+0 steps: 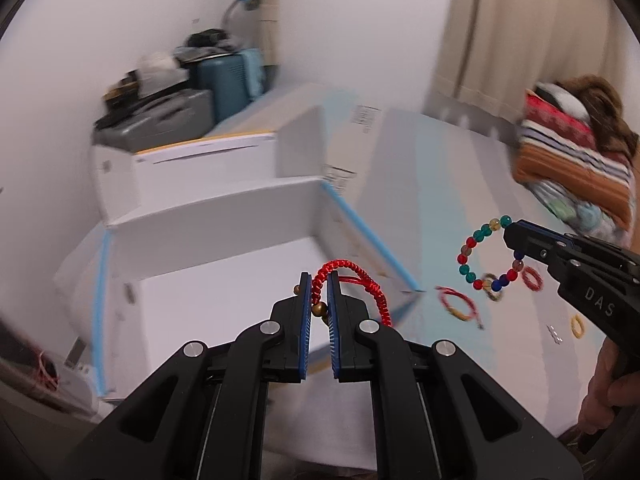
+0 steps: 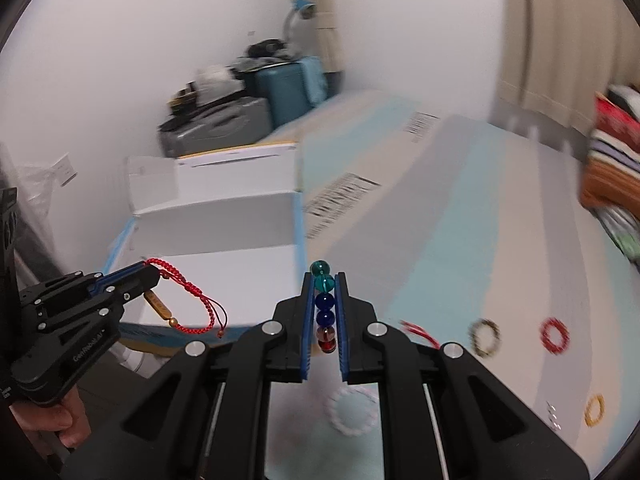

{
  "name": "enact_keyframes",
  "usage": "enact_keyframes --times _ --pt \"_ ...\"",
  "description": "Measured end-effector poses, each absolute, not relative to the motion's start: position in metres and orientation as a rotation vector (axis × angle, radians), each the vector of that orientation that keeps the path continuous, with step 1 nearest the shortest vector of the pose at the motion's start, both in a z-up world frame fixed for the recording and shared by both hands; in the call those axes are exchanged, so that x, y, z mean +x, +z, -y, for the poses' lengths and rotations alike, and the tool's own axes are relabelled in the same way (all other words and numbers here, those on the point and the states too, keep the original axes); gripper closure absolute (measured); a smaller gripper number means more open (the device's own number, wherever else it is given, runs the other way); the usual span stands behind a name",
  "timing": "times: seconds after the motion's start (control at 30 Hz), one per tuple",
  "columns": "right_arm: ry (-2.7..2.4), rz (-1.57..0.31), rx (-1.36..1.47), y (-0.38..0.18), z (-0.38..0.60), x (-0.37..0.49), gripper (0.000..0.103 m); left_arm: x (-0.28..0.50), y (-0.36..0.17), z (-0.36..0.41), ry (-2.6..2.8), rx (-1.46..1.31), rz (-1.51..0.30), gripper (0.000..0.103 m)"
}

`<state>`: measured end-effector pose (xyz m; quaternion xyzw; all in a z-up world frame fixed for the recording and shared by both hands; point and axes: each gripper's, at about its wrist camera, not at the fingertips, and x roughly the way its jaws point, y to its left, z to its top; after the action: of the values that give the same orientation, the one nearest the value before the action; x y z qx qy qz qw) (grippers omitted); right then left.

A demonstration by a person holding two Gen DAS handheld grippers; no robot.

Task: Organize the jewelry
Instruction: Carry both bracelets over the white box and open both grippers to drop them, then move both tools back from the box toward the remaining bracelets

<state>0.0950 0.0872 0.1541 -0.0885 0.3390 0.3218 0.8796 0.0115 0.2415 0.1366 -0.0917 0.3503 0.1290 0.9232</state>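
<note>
The left gripper [image 1: 319,280] is pinched tight on a red cord bracelet [image 1: 352,280]. Its braided loop arches up over the fingertips and hangs down on the right side, with a small gold bead [image 1: 319,310] caught between the blue pads. In the right wrist view this bracelet droops long and sideways from the tips, and a gold tube charm [image 2: 158,303] points down and to the right.

The right gripper [image 2: 324,276] is closed on a bead bracelet [image 2: 323,304]. Its beads line up straight between the pads, and a teal bead pokes out past the tips. From the left wrist view its ring hangs open in the air, up off the table.

Below lie more bracelets on the pale table [image 2: 460,240]: a white one [image 2: 351,410] nearest, then a yellow one [image 2: 595,410], a dark one [image 2: 485,337] and a red one [image 2: 555,335].

Just past the left gripper sits an open white box [image 1: 220,236] with blue edges. Farther back are a gray case [image 1: 160,120], a blue suitcase [image 1: 228,76] and the wall. Folded clothes [image 1: 576,152] are stacked on the right.
</note>
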Motion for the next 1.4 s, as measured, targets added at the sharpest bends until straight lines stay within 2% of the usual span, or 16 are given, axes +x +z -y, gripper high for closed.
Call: enact_keyframes --times 0.43,0.9,0.97,1.0,1.03,1.07,1.1,1.17,1.2,1.23,1.33,1.4 --pt "0.796 -0.825 -0.254 0.118 -0.196 0.095 0.094 -0.025 0.113 -0.342 0.457 -0.287 -0.801 0.096" --pt "0.768 -0.921 -0.291 0.083 -0.224 0.112 0.093 -0.010 0.076 -0.367 0.495 -0.332 -0.901 0.095" --pt "0.751 -0.926 -0.297 0.080 -0.224 0.113 0.092 -0.009 0.074 -0.370 0.514 -0.342 -0.906 0.091" --pt "0.748 -0.927 -0.297 0.080 -0.223 0.113 0.079 -0.009 0.074 -0.371 0.524 -0.347 -0.905 0.078" --pt "0.745 -0.920 -0.292 0.081 -0.223 0.113 0.068 -0.009 0.076 -0.371 0.526 -0.349 -0.894 0.060" --pt "0.742 -0.902 -0.281 0.083 -0.220 0.112 0.047 -0.010 0.078 -0.369 0.533 -0.339 -0.883 0.051" --pt "0.740 -0.877 -0.272 0.087 -0.217 0.111 0.041 -0.011 0.081 -0.366 0.548 -0.313 -0.864 0.041" --pt "0.725 -0.845 -0.276 0.093 -0.211 0.109 0.034 -0.014 0.091 -0.355 0.565 -0.245 -0.815 0.030" --pt "0.725 -0.839 -0.273 0.096 -0.208 0.109 0.029 -0.015 0.094 -0.351 0.567 -0.227 -0.802 0.018" --pt "0.729 -0.826 -0.262 0.099 -0.202 0.109 0.028 -0.015 0.097 -0.348 0.564 -0.218 -0.787 0.012" --pt "0.710 -0.795 -0.241 0.108 -0.186 0.110 0.018 -0.015 0.107 -0.335 0.541 -0.214 -0.749 0.005" --pt "0.703 -0.780 -0.226 0.113 -0.175 0.110 0.015 -0.013 0.111 -0.327 0.524 -0.210 -0.739 0.006"
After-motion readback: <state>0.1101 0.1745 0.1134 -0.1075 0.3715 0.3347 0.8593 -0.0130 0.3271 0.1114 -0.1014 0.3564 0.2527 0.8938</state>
